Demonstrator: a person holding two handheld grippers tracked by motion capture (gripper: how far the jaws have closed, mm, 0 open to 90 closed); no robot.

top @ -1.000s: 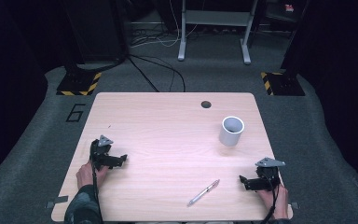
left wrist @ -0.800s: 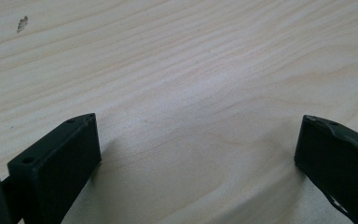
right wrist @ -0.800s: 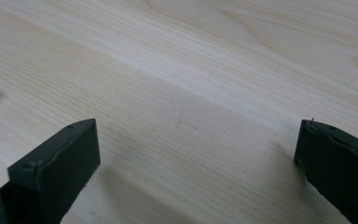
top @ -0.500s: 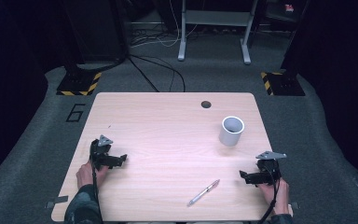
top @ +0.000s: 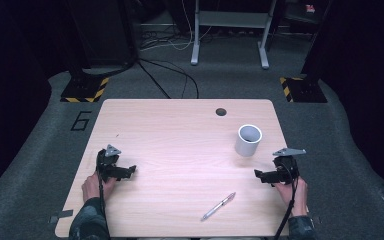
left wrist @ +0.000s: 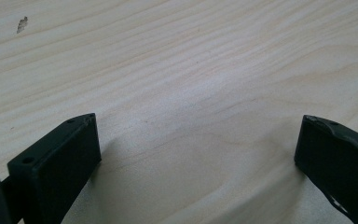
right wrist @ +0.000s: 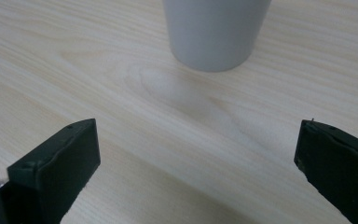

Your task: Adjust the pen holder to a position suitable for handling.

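A white cup (top: 249, 140) stands upright on the right side of the wooden table (top: 180, 150); its grey-white base (right wrist: 214, 32) fills the top of the right gripper view. A pen (top: 219, 205) lies near the front edge, right of centre. My right gripper (top: 258, 174) rests low at the right edge, just in front of the cup, open with bare wood between its jaws (right wrist: 196, 154). My left gripper (top: 130, 170) sits at the left side of the table, open too, with nothing but tabletop between its jaws (left wrist: 196, 154).
A dark round grommet hole (top: 221, 111) sits near the table's far edge. A small dark mark (left wrist: 22, 24) shows on the wood ahead of the left gripper. Cables and a desk frame (top: 230, 30) stand on the floor behind.
The right gripper has shifted slightly forward and up toward the cup. The left gripper, the pen and the cup have stayed put.
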